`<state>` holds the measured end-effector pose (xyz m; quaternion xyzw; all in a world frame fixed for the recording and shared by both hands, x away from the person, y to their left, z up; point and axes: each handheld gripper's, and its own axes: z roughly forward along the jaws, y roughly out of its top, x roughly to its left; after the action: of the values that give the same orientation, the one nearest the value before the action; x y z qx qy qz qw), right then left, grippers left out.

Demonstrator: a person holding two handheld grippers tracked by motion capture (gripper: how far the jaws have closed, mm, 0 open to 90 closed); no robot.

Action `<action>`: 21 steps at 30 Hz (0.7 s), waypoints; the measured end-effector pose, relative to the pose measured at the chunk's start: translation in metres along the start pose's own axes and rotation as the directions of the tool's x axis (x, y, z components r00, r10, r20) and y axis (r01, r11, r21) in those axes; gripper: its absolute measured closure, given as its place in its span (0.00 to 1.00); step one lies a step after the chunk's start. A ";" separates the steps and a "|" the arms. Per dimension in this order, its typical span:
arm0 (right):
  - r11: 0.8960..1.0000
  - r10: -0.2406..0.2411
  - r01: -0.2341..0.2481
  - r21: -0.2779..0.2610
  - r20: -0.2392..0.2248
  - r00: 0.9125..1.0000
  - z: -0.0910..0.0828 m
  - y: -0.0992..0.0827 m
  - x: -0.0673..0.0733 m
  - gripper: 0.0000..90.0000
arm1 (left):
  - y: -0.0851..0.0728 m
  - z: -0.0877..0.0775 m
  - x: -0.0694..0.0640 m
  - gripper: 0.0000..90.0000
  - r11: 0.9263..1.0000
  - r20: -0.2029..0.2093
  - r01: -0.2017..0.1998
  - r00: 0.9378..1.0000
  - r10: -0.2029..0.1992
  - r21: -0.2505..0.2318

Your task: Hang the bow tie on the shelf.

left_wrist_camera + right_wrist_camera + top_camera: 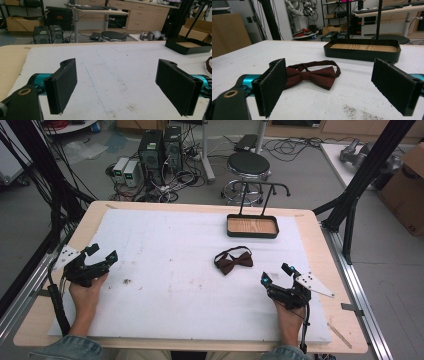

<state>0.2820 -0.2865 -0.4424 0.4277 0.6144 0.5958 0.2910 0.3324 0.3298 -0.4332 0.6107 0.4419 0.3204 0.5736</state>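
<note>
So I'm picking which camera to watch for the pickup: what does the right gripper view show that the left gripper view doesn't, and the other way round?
The right gripper view alone has the whole bow tie lying flat just beyond its open jaws, strap looped behind, with the tray's wooden floor and two upright posts in full. The left gripper view alone has bare white mat between its open jaws and the table's wooden edge; the tie is just a sliver at its right border. Both show the black tray and nothing held.
</note>
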 end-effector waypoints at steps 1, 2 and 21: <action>1.000 -0.003 0.003 -0.002 -0.001 1.000 0.000 0.000 0.000 0.14 | 0.000 0.000 0.000 0.21 1.000 0.004 -0.006 1.000 0.006 -0.001; 1.000 -0.003 0.003 -0.002 -0.001 1.000 0.000 0.000 0.000 0.14 | 0.000 0.000 0.000 0.21 1.000 0.004 -0.006 1.000 0.006 -0.001; 1.000 -0.004 0.004 0.012 -0.003 1.000 0.001 -0.001 0.000 0.14 | -0.001 0.002 -0.001 0.22 1.000 0.007 -0.010 1.000 0.010 0.008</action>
<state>0.2827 -0.2862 -0.4431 0.4272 0.6193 0.5921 0.2886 0.3335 0.3278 -0.4346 0.6163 0.4382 0.3195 0.5710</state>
